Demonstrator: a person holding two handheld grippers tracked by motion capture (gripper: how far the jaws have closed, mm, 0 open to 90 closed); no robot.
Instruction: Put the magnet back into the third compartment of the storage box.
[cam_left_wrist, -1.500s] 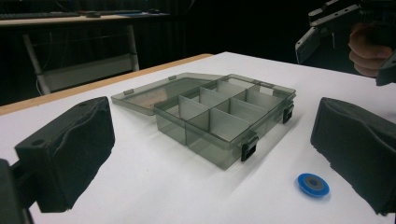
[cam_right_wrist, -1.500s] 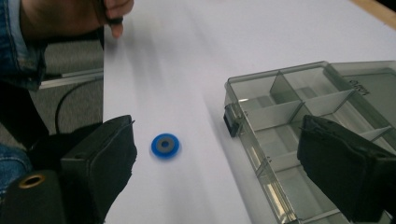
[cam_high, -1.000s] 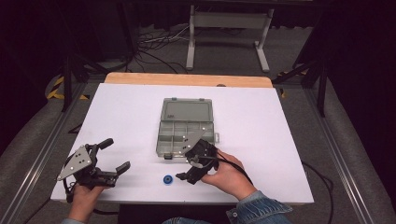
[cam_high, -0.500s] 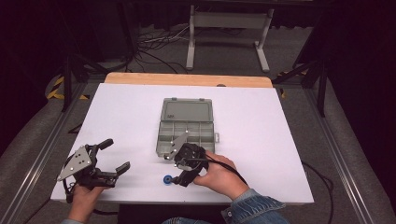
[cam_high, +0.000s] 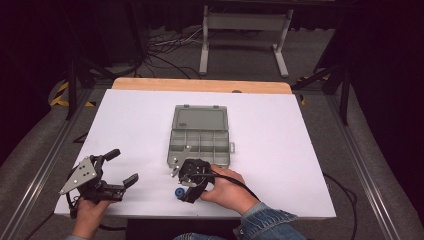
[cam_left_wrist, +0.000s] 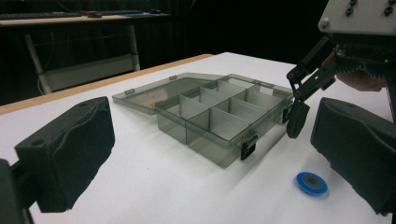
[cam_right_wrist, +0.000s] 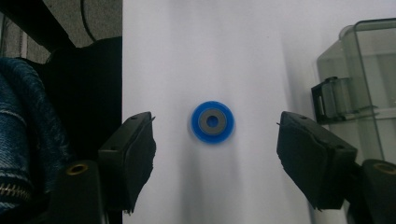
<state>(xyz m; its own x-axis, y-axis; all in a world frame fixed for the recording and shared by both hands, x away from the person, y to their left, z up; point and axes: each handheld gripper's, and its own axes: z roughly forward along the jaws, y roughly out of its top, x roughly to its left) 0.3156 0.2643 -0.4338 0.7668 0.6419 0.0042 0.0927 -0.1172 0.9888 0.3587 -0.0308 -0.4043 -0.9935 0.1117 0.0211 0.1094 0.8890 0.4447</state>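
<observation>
Right tool (cam_high: 182, 192) partly hides blue disc (cam_high: 178, 193).

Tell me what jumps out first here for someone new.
The small blue disc lying flat on the white table, centred between the open fingers of the right gripper poised over it. Just behind sits the open grey compartment box, lid folded back. The left gripper waits open near the table's left corner.

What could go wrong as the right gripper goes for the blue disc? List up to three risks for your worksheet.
1. The blue disc lies flat and thin, so the right gripper, jaws open, may slip over it.
2. It sits near the table edge; a nudge might knock it off.
3. The open organizer box sits close; one jaw could bump its latch.
</observation>
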